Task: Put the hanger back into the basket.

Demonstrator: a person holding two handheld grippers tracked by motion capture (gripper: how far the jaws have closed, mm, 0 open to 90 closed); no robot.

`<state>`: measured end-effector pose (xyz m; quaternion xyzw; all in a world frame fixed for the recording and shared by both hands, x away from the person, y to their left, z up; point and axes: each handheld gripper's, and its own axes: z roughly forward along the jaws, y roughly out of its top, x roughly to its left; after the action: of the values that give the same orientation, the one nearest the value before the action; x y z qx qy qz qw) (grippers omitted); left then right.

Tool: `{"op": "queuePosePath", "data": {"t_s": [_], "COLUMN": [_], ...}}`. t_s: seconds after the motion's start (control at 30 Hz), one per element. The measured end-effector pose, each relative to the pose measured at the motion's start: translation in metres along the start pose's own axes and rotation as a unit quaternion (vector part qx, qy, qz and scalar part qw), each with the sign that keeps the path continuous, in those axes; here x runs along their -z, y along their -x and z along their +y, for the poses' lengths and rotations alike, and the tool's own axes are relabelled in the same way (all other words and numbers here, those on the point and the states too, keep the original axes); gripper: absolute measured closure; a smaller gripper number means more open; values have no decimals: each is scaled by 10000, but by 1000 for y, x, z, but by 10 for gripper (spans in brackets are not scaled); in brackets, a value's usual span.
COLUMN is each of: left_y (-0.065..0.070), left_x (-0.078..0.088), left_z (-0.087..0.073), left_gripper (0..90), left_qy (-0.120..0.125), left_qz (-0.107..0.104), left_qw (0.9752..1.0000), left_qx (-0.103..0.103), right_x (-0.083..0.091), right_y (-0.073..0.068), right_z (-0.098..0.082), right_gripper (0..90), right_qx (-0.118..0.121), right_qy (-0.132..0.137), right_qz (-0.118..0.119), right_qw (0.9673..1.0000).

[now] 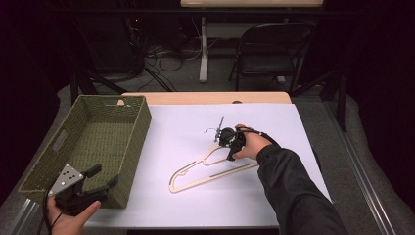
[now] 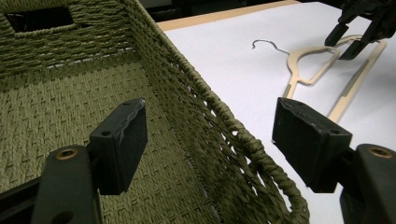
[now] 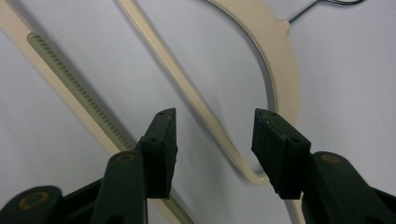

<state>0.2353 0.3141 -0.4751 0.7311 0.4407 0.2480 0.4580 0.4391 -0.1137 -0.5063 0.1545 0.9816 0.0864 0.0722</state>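
your right claw (image 1: 230, 142) hangs low over the hanger (image 1: 208, 171), which lies flat on the white surface (image 1: 195, 205) a little right of centre, its wire hook (image 1: 215, 128) pointing away from you and its long bar running toward your left. in the right gripper view your right claw (image 3: 212, 144) stands open with nothing pressed between its pads, and one thin inner arm of the hanger (image 3: 187, 93) runs up through the gap between them, closer to the right-hand pad; the pads do not touch it, as far as that view lets you tell. the ribbed bar of the hanger sits just outside the left-hand pad, and the broad curved shoulder arcs off beyond the right-hand one, with the wire hook (image 3: 322, 7) at the top edge. your left claw (image 1: 93, 181) rests at the near corner of the green woven basket (image 1: 127, 117), well apart from the hanger. in the left gripper view your left claw (image 2: 210, 135) is wide open and straddles the basket's rim (image 2: 243, 140): one pad hangs inside over the woven floor, the other outside over the white surface, and neither one presses on the rim. from there the hanger (image 2: 317, 70) shows far off across the surface, with the right claw (image 2: 352, 39) just above its far end.
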Motion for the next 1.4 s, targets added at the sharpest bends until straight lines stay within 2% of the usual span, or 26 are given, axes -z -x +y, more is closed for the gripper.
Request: {"op": "queuePosePath", "data": {"t_s": [0.53, 1.03, 1.17, 1.2, 1.27, 1.33, 1.4], "left_y": [0, 0, 0, 0, 0, 0, 0], "left_x": [0, -1, -1, -1, -1, 0, 0], "left_z": [0, 0, 0, 0, 0, 0, 0], "left_gripper": [269, 271, 272, 272, 272, 272, 272], "left_qy": [-1, 3, 8, 11, 13, 9, 10], "left_qz": [13, 15, 17, 15, 16, 22, 22], "left_qw": [10000, 10000, 10000, 10000, 10000, 10000, 10000], "left_qx": [-3, -21, -27, -33, -32, -34, -34], "right_x": [-17, -22, -24, -23, -23, -22, -23], "right_y": [2, 7, 8, 8, 8, 7, 4], "right_z": [2, 3, 2, 2, 2, 3, 3], "right_gripper": [503, 517, 524, 576, 596, 679, 695], "right_qx": [-52, -190, -209, -279, -309, -252, -175], "right_qy": [-191, -284, -225, -238, -274, -298, -312], "right_qz": [96, 237, 258, 352, 394, 441, 445], "right_qw": [9998, 9991, 9992, 9987, 9984, 9983, 9984]}}
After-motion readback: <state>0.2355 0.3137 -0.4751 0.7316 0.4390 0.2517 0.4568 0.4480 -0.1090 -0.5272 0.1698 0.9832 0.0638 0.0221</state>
